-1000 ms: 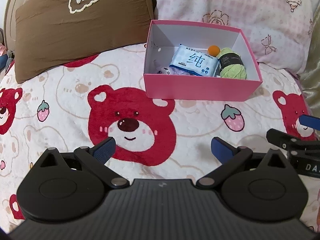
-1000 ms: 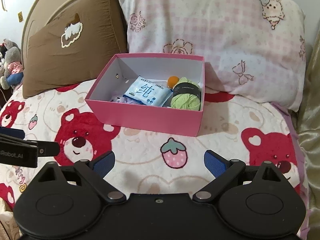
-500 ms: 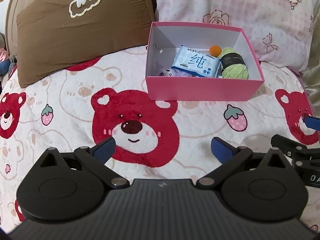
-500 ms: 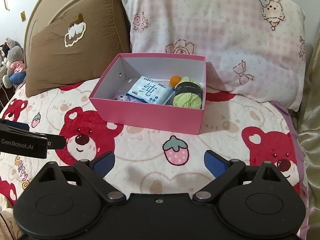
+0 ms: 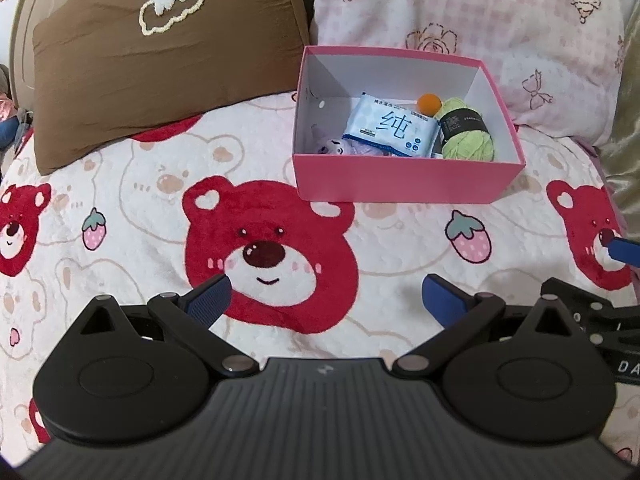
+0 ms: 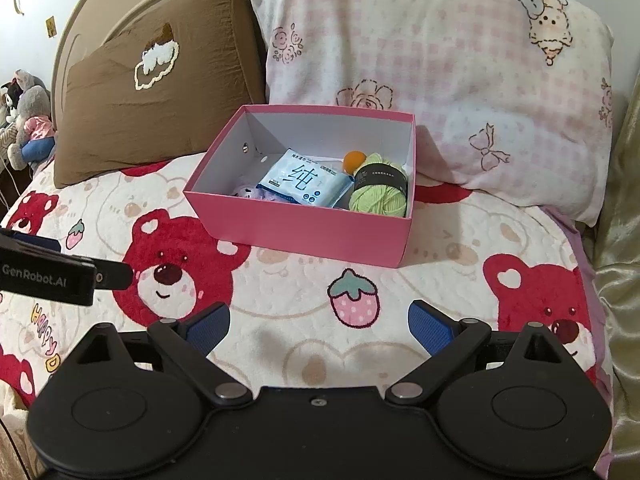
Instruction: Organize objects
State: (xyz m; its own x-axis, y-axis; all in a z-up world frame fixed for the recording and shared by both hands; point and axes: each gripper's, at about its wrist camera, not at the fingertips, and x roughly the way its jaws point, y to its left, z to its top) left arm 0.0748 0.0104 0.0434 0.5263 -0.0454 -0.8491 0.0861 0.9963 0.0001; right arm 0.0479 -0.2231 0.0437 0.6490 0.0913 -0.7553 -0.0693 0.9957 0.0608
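Left wrist view: the left gripper [image 5: 323, 295] hangs low over a bear-print blanket [image 5: 132, 216], its blue-padded fingers spread wide with nothing between them. Beyond it, well apart from the fingers, a pink box [image 5: 404, 188] sits open on the blanket against two pillows, a brown pillow [image 5: 160, 60] at the left and a pink checked pillow [image 5: 480, 12] behind. Inside the box lie a pale blue tissue pack [image 5: 392, 130], an orange ball [image 5: 429, 103] at the back, a ball of green yarn [image 5: 468, 136] against the right wall, and a small purple soft toy [image 5: 334, 147] partly hidden under the pack. A blue tip of the right gripper shows at the picture's right edge.

Right wrist view: the right gripper [image 6: 318, 325] is likewise spread and empty above the blanket [image 6: 440, 280], near a printed strawberry. The box [image 6: 308, 232] stands ahead, its contents visible again: tissue pack [image 6: 304, 182], ball [image 6: 355, 161], yarn [image 6: 380, 196] in the near right corner, and a sliver of the purple toy [image 6: 244, 191]. The black side of the left gripper juts in from the left edge. Stuffed animals [image 6: 28, 120] sit at the far left, beside the headboard [image 6: 120, 4].
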